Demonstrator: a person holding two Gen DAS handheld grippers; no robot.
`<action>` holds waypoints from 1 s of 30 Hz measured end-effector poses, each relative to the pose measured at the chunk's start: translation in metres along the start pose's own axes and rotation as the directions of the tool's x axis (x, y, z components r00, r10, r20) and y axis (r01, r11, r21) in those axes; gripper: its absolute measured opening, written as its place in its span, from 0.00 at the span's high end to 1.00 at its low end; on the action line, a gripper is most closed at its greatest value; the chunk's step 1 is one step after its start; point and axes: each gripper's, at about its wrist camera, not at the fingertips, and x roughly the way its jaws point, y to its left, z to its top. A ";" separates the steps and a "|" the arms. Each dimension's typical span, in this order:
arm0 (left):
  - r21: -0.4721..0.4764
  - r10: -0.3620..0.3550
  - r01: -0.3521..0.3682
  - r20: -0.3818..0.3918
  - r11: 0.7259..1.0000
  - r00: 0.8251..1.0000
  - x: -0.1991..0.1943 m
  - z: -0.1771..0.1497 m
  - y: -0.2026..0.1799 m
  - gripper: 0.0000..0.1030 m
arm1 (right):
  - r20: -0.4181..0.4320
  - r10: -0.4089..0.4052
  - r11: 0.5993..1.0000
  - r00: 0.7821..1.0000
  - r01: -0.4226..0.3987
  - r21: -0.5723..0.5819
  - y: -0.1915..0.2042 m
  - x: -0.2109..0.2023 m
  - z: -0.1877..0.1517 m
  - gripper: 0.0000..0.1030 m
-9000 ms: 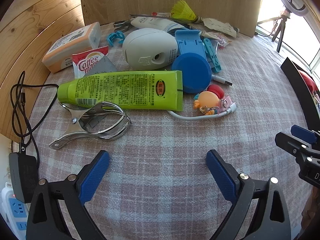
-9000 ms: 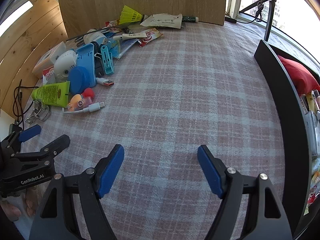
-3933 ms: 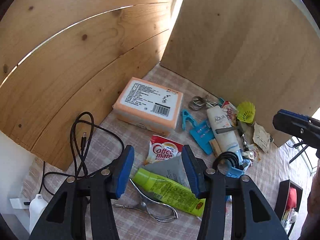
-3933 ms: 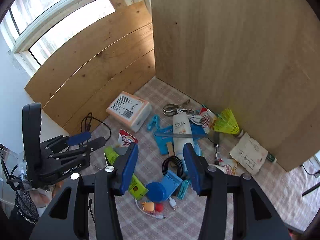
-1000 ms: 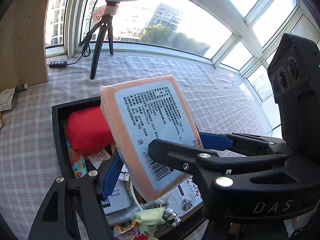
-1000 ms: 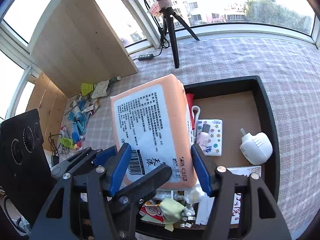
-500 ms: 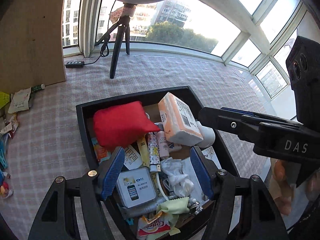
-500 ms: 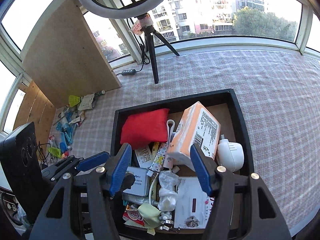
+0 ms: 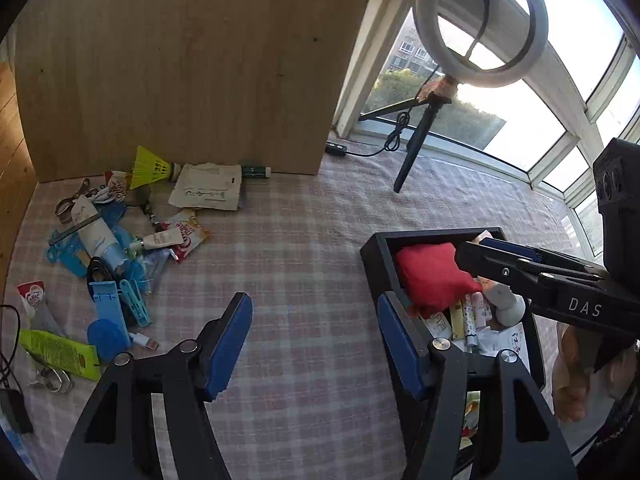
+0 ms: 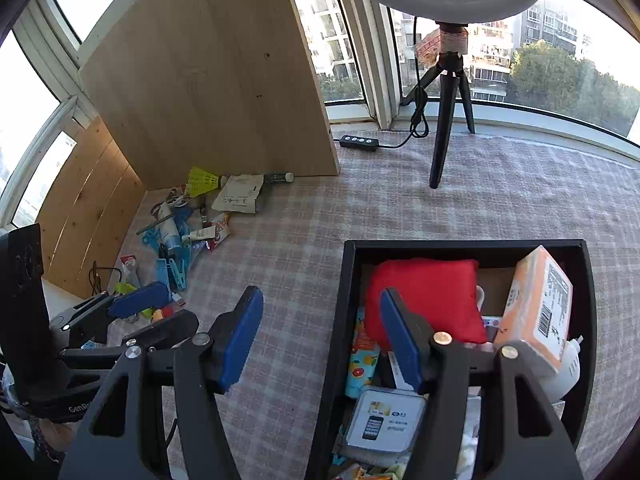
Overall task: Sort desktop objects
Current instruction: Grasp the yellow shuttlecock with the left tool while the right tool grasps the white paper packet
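A black bin (image 10: 346, 272) holds a red cushion (image 10: 426, 296), an orange tissue pack (image 10: 538, 308) leaning at its right side, and several small items. The bin also shows in the left wrist view (image 9: 376, 252) with the cushion (image 9: 430, 276). My left gripper (image 9: 314, 340) is open and empty above the cloth left of the bin. My right gripper (image 10: 320, 340) is open and empty over the bin's left wall. A pile of loose objects lies far left: a yellow shuttlecock (image 9: 150, 168), a white tube (image 9: 98, 236), a green tube (image 9: 58, 354), a blue lid (image 9: 106, 334).
A wooden board (image 9: 180, 60) stands behind the pile. A ring light on a tripod (image 9: 420, 136) stands at the back by the window. A black cable and charger (image 9: 12, 400) lie at the far left edge. A checked cloth (image 9: 304, 240) covers the table.
One second ago both grippers held the orange tissue pack over the bin. It now rests in the bin, both grippers are open, and both have swung back left toward the pile.
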 end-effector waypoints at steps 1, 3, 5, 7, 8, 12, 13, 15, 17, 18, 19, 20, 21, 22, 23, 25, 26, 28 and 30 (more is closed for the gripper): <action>-0.014 0.019 -0.019 0.001 1.000 1.000 -0.001 0.003 0.015 0.40 | -0.010 0.007 1.000 1.000 -0.007 -0.011 0.009 0.009 0.004 0.46; -0.054 0.054 -0.054 0.011 0.997 0.998 -0.002 0.011 0.043 0.40 | -0.026 0.011 0.999 1.000 -0.012 -0.046 0.028 0.026 0.011 0.51; -0.089 0.091 -0.088 0.025 0.992 0.996 0.000 0.020 0.070 0.40 | -0.027 -0.004 0.996 1.000 0.001 -0.085 0.047 0.043 0.019 0.51; -0.102 0.125 -0.122 0.030 0.987 0.992 0.004 0.029 0.092 0.40 | -0.031 -0.016 0.994 0.999 0.013 -0.104 0.061 0.061 0.029 0.51; -0.107 0.130 -0.126 0.026 0.986 0.991 0.008 0.034 0.101 0.40 | -0.041 -0.010 0.994 0.999 0.006 -0.106 0.066 0.071 0.035 0.51; -0.127 0.137 -0.136 0.000 0.982 0.991 0.027 0.059 0.137 0.40 | -0.071 -0.016 0.994 0.997 0.008 -0.113 0.078 0.112 0.061 0.54; -0.120 0.141 -0.140 -0.006 0.983 0.990 0.034 0.065 0.143 0.40 | -0.084 -0.007 0.995 0.996 -0.001 -0.100 0.078 0.123 0.068 0.55; -0.111 0.145 -0.147 -0.025 0.983 0.989 0.050 0.076 0.154 0.40 | -0.112 0.011 0.998 0.994 -0.019 -0.063 0.076 0.146 0.081 0.56; -0.106 0.148 -0.152 -0.046 0.983 0.988 0.067 0.086 0.165 0.40 | -0.143 0.028 0.999 0.989 -0.032 -0.026 0.074 0.170 0.093 0.58; -0.107 0.141 -0.146 -0.055 0.983 0.988 0.076 0.090 0.169 0.41 | -0.157 0.034 0.999 0.987 -0.037 -0.011 0.073 0.182 0.098 0.60; -0.107 0.135 -0.142 -0.064 0.984 0.989 0.084 0.093 0.173 0.41 | -0.169 0.041 0.999 0.985 -0.041 0.003 0.072 0.193 0.102 0.61; -0.107 0.135 -0.142 -0.072 0.984 0.988 0.091 0.096 0.177 0.42 | -0.181 0.048 0.999 0.982 -0.045 0.019 0.070 0.204 0.105 0.61; -0.102 0.132 -0.140 -0.079 0.985 0.988 0.098 0.099 0.180 0.43 | -0.187 0.050 0.999 0.981 -0.045 0.031 0.069 0.213 0.108 0.61; -0.095 0.130 -0.138 -0.084 0.986 0.988 0.104 0.101 0.182 0.43 | -0.192 0.056 0.998 0.980 -0.048 0.044 0.067 0.221 0.111 0.61; -0.091 0.129 -0.137 -0.086 0.986 0.988 0.109 0.104 0.185 0.43 | -0.198 0.062 0.997 0.978 -0.051 0.060 0.065 0.228 0.113 0.61; -0.089 0.126 -0.134 -0.090 0.987 0.988 0.117 0.108 0.187 0.43 | -0.204 0.083 0.993 0.975 -0.065 0.097 0.060 0.240 0.117 0.61; -0.089 0.118 -0.126 -0.090 0.988 0.989 0.121 0.111 0.188 0.43 | -0.206 0.095 0.991 0.974 -0.073 0.109 0.059 0.244 0.118 0.61; -0.073 0.119 -0.126 -0.094 0.989 0.988 0.128 0.115 0.188 0.43 | -0.209 0.098 0.991 0.973 -0.076 0.112 0.060 0.251 0.121 0.61; -0.056 0.119 -0.125 -0.098 0.991 0.988 0.135 0.118 0.186 0.43 | -0.213 0.104 0.990 0.972 -0.081 0.111 0.061 0.257 0.122 0.61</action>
